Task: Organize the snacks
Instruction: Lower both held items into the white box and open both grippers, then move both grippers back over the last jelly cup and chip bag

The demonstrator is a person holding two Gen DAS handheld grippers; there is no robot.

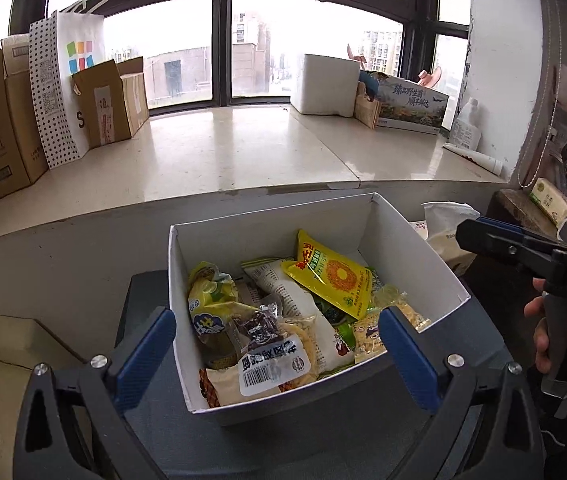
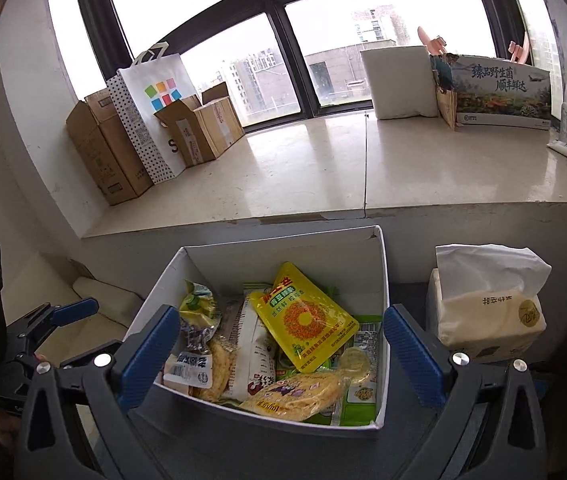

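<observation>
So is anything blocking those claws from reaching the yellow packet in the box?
Nothing visible. The yellow sunflower-print snack pouch lies on top of the other snacks in the open white cardboard box, with both jaws wide open.

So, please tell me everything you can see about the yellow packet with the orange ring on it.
The yellow packet is a glossy, soft plastic pouch, yellow with a green label band and a ring of orange-red grains printed around a yellow middle. It looks sealed and lies tilted on top of the other snacks, leaning toward the back of the white box. Beneath it are a white wrapper and green packets. Neither gripper touches it.
</observation>
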